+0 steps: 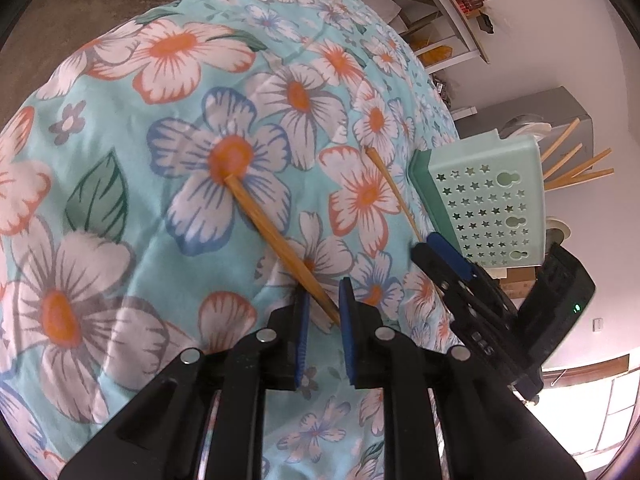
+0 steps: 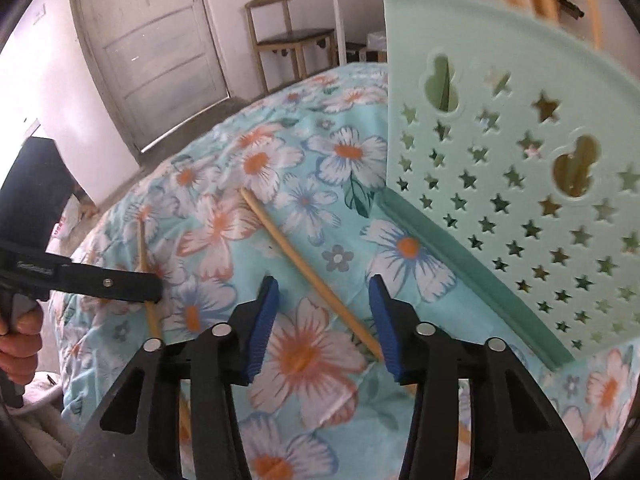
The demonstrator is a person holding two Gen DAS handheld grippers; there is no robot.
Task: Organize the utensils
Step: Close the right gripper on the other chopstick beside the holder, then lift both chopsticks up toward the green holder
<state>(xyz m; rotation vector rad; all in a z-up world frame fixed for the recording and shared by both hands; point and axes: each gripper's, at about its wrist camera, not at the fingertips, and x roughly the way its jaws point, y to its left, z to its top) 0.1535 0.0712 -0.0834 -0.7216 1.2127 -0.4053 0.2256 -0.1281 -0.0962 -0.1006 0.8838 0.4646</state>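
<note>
The left gripper [image 1: 323, 312] was closed on the thin end of a chopstick [image 1: 276, 240], its blue pads [image 1: 347, 308] set narrowly about the wood while the thick end rested on the flowered cloth [image 1: 120, 128]. The right gripper [image 2: 322, 320] stood part open around a second chopstick [image 2: 304, 264]; that stick lay flat on the cloth, its near end close against the inner face of the right-hand pad [image 2: 384, 320], and no squeeze on it was evident. The pale green holder [image 2: 520, 184], pierced with star holes, stood just beside this gripper on its right, and several chopsticks [image 1: 576, 164] already rose from its top. In the right wrist view the other tool appeared at the left edge, held by a hand [image 2: 18, 340], near the first stick. For the step in hand, judged to be the pickup of the second stick, the pads should be centred across the shaft before closing, since an off-centre bite would likely let the round wood roll out. A grip near the thin end would probably leave the stick drooping, so a hold further up would serve better. The stick should then be tipped upright and lowered through the holder's open top.
</note>
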